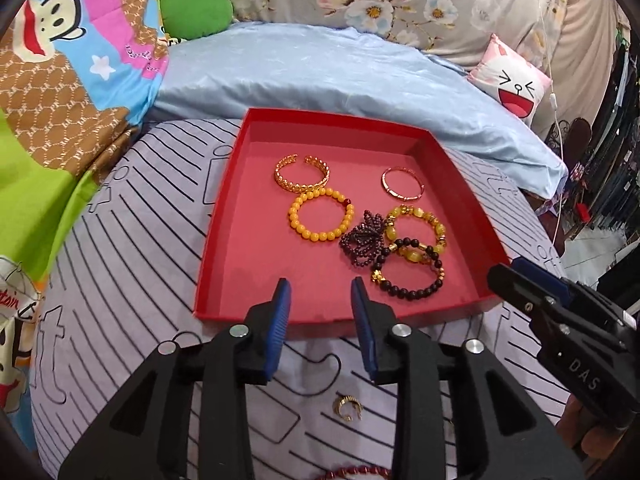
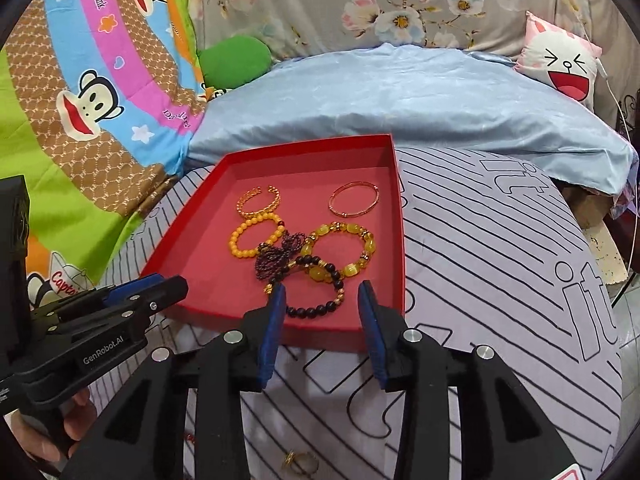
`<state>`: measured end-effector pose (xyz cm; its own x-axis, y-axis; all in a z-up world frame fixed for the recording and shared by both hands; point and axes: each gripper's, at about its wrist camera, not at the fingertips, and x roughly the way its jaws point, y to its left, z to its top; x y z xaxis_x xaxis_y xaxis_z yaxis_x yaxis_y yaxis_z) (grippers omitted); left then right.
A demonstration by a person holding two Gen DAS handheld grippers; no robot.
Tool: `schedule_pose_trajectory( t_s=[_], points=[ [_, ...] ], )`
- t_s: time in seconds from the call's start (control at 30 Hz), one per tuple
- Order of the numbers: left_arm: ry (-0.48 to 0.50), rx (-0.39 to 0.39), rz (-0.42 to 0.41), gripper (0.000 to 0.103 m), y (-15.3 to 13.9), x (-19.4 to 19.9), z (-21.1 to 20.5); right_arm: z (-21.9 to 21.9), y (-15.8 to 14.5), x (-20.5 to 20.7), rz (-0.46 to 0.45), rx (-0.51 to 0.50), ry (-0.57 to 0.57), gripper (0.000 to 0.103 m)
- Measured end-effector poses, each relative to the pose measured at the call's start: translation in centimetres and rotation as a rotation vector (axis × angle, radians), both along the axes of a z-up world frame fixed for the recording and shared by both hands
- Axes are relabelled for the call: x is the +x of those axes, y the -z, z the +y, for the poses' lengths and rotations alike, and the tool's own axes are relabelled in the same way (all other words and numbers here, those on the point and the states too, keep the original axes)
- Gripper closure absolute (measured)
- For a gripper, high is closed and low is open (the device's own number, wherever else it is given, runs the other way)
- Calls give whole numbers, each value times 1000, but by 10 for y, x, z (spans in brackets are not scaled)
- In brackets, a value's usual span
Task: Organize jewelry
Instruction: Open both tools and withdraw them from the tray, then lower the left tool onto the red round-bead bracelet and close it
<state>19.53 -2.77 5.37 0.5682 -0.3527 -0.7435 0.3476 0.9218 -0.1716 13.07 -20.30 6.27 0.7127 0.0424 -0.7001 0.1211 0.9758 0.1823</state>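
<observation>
- Left wrist view: the left gripper [image 1: 320, 292] hangs with its jaws spread and nothing between them, over the near wall of the red tray [image 1: 224, 216] on the striped bedcover [image 1: 132, 248].
- Six pieces lie in the tray: a gold cuff [image 1: 302, 173], a rose-gold bangle [image 1: 403, 183], an orange bead bracelet [image 1: 321, 216], a heap of garnet beads [image 1: 361, 242], a yellow stone bracelet [image 1: 416, 236] and a dark bead bracelet [image 1: 408, 276], the last three overlapping.
- Only this view shows clearly a gold ring [image 1: 348, 408] on the cover below the jaws, outside the tray, and a red bead strand [image 1: 358, 473] at the bottom edge.
- I judge the gathering is mostly done; the ring looks the likely next pick, and it calls for a low, narrow pinch on soft cloth.
- The right gripper [image 1: 516, 280] enters at the right edge; here I cannot tell its state.
- Right wrist view: the right gripper [image 2: 322, 300] is likewise released and empty, poised above the dark bead bracelet [image 2: 320, 300].
- It alone shows the hand [image 2: 60, 424] on the left tool, and a blurred ring [image 2: 298, 462] low in frame.
</observation>
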Motion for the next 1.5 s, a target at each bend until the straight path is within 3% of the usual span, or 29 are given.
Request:
schedule_pose_trajectory(
  t_s=[0.4,0.93,1.07,1.13,1.5],
  points=[
    [8,29,-34,67,-17,-56,7,22,-8,-50,-3,8,-35,66],
    [16,77,19,64,16,-125,21,31,14,-118,49,16,-45,66],
    [14,86,37,49,31,-139,24,34,25,-132,71,3,-50,66],
    [13,93,40,48,37,-146,24,34,30,-138,81,-8,-50,66],
    [-60,103,75,48,52,-133,32,30,45,-143,114,-1,-40,66]
  ],
)
